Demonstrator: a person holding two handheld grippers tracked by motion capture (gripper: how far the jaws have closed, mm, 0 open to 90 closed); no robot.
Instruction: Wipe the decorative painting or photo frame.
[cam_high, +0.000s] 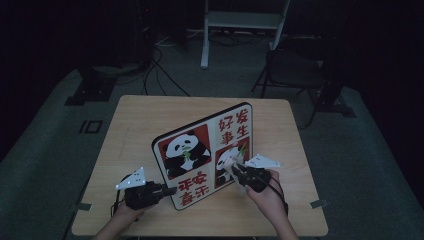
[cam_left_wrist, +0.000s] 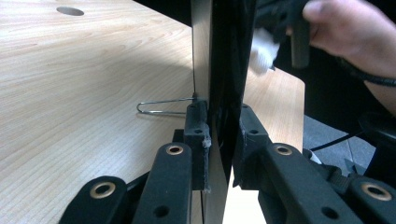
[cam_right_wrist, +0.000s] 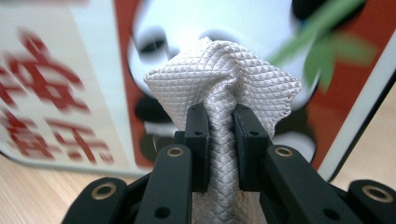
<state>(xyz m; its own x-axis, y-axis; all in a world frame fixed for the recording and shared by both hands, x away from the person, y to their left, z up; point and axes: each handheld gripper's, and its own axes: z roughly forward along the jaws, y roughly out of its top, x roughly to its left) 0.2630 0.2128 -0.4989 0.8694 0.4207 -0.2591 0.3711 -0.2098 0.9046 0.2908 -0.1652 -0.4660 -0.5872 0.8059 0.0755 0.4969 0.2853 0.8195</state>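
At the table's 6 o'clock side, the left gripper (cam_high: 171, 190) is clamping the panda board (cam_high: 205, 150) upright while the right gripper (cam_high: 236, 172) is pinching a cloth (cam_right_wrist: 224, 84), wiping its face. Next I'd guess it's sweeping toward 9 o'clock.

Panda board (cam_high: 205, 150) shows black-and-white pandas on red squares, red characters on cream, green bamboo sprigs, black rim. The cloth (cam_right_wrist: 224, 88) is pale grey-white with a fine diamond weave. Fingers (cam_right_wrist: 198, 135) are matte black; table (cam_high: 140, 115) is light wood grain.
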